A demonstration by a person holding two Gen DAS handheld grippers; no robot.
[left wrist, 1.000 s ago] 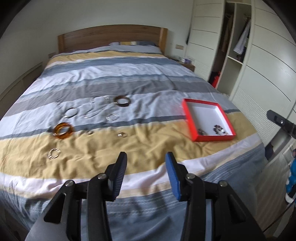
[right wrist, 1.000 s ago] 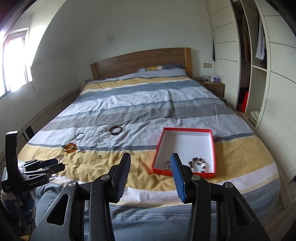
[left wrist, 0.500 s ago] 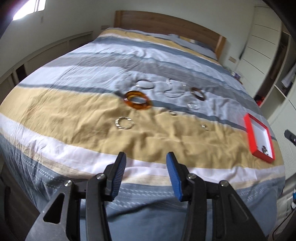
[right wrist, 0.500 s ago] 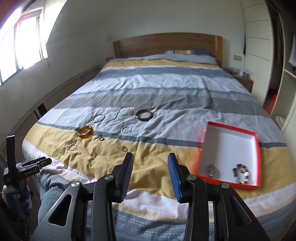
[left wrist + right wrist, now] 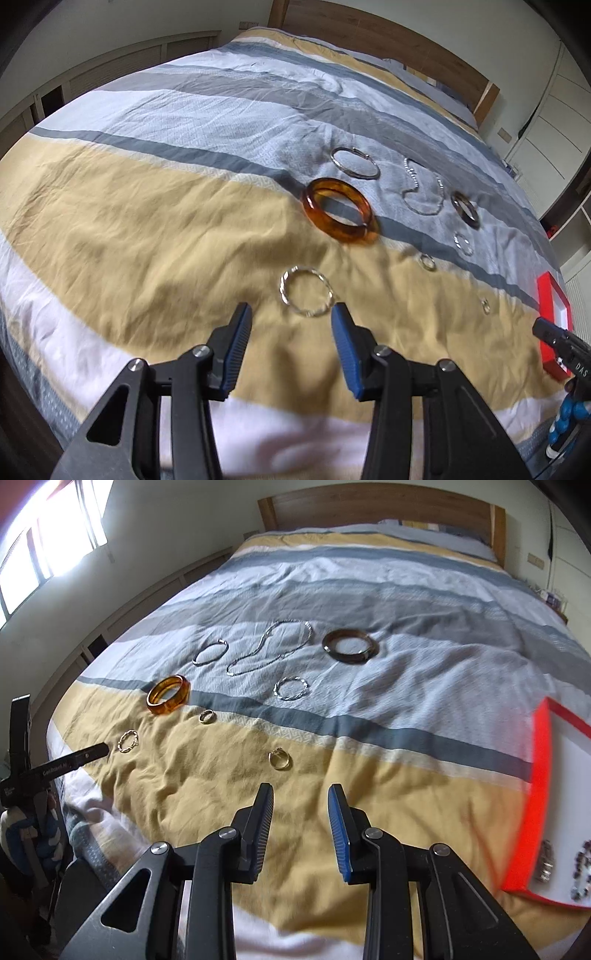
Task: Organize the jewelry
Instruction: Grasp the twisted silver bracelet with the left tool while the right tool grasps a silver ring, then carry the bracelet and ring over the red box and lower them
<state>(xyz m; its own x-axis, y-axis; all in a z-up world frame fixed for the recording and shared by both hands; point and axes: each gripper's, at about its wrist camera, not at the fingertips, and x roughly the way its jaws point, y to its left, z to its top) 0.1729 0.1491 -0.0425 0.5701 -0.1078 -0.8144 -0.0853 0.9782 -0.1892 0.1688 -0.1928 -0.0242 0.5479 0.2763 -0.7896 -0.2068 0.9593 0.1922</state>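
Observation:
Several pieces of jewelry lie on a striped bedspread (image 5: 129, 206). My left gripper (image 5: 290, 314) is open and empty, just short of a twisted silver bracelet (image 5: 306, 291). Beyond it lie an amber bangle (image 5: 340, 210), a thin silver bangle (image 5: 354, 162), a chain (image 5: 421, 192) and a dark bangle (image 5: 465, 209). My right gripper (image 5: 301, 794) is open and empty, close to a small gold ring (image 5: 279, 758). A red-rimmed white box (image 5: 539, 775) at the right holds a few pieces. The amber bangle (image 5: 168, 695) and the dark bangle (image 5: 350, 646) also show there.
A wooden headboard (image 5: 369, 502) is at the far end. A bright window (image 5: 48, 542) is on the left wall, low cabinets (image 5: 110, 74) run beside the bed, wardrobes (image 5: 554, 122) at the right. The other gripper's tip shows at each view's edge (image 5: 85, 755).
Both grippers have moved down and closer to the bedspread. The left has swung left onto the twisted silver bracelet; the right has closed in on the gold ring. Both jaws stay open.

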